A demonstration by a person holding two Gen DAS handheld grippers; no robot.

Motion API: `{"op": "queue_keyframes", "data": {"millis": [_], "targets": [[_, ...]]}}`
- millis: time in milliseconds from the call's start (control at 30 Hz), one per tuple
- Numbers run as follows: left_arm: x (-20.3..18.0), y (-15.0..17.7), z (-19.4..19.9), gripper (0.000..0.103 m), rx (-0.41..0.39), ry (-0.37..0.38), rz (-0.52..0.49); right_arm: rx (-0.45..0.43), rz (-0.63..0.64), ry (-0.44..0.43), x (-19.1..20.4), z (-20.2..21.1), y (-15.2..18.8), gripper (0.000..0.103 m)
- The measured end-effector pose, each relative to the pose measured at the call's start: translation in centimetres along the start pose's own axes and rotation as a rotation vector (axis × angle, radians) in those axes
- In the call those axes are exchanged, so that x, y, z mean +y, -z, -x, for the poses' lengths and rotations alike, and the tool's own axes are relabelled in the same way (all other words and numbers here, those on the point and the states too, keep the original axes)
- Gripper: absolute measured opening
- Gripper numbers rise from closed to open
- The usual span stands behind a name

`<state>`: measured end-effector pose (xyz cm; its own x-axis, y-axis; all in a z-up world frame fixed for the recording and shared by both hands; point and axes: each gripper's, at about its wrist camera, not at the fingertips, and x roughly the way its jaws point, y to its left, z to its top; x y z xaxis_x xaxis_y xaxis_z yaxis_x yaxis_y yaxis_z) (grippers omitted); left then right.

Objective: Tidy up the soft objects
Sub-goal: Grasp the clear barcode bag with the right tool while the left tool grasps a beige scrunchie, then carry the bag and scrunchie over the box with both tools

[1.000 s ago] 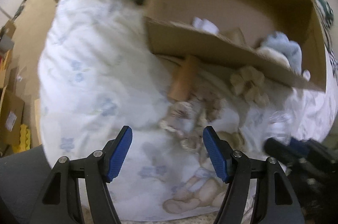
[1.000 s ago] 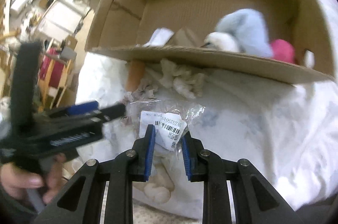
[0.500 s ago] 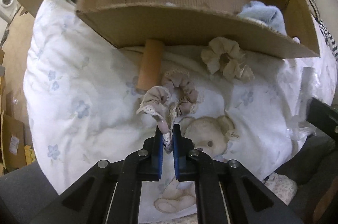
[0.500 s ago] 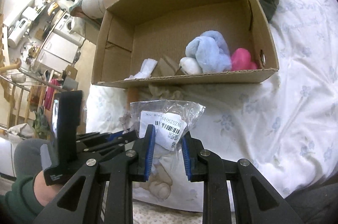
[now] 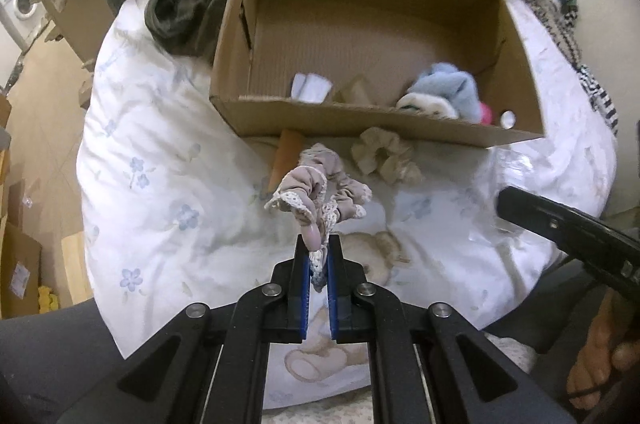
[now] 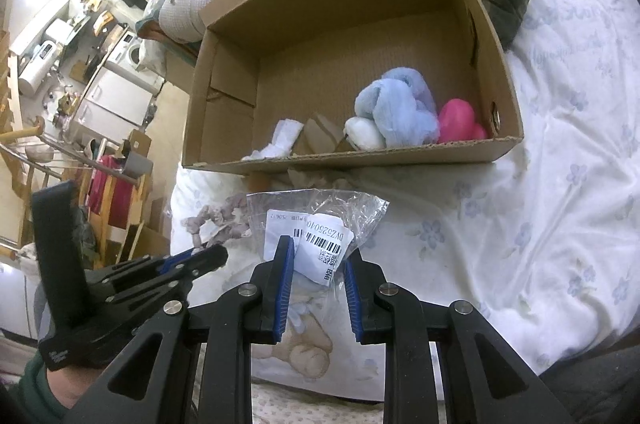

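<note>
My left gripper (image 5: 318, 260) is shut on a mauve lace-edged scrunchie (image 5: 320, 188) and holds it above the bed, in front of the cardboard box (image 5: 360, 126). A beige scrunchie (image 5: 384, 152) lies on the bedding by the box's near wall. My right gripper (image 6: 316, 264) is shut on a clear plastic bag with a barcode label (image 6: 320, 224). The box (image 6: 360, 158) holds a blue cloth (image 6: 396, 112), a pink item (image 6: 460, 122), a white ball (image 6: 364, 134) and a white cloth (image 6: 284, 138). The left gripper also shows at the left of the right wrist view (image 6: 200, 258).
A brown cardboard tube (image 5: 286, 154) lies against the box's near wall. Dark clothing (image 5: 188, 4) is piled left of the box. The white floral duvet (image 6: 540, 184) covers the bed. Floor and boxes (image 5: 20, 264) lie to the left.
My left gripper went from open to shut on the mauve scrunchie and has lifted it off the bed. My right gripper still holds the plastic bag and has backed off the box.
</note>
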<state>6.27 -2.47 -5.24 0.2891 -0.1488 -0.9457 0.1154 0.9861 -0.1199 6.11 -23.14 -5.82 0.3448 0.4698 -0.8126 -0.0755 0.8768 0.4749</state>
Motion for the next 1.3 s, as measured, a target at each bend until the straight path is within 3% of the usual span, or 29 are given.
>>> {"op": "queue_keyframes", "data": {"millis": [300,667,900,1067,1300], "targets": [[-1.2,0.2,4.2,0.007,-0.098,0.019,-0.011,-0.047,-0.048,-0.093,-0.5,2.8,-0.4,0.026],[-0.8,-3.9,8.4,0.007,-0.218,-0.002,-0.010,-0.145,-0.001,-0.121,0.3,6.8,-3.8,0.026],[-0.6,-7.0,8.1,0.007,-0.239,-0.024,-0.020,-0.181,0.048,-0.092,0.2,7.3,-6.1,0.026],[-1.0,-8.7,7.3,0.007,-0.241,-0.034,-0.051,-0.188,-0.003,-0.140,-1.5,6.1,-7.9,0.026],[-0.9,-10.4,4.2,0.007,-0.219,-0.038,-0.063,-0.161,-0.046,-0.132,-2.8,3.4,-8.8,0.026]]}}
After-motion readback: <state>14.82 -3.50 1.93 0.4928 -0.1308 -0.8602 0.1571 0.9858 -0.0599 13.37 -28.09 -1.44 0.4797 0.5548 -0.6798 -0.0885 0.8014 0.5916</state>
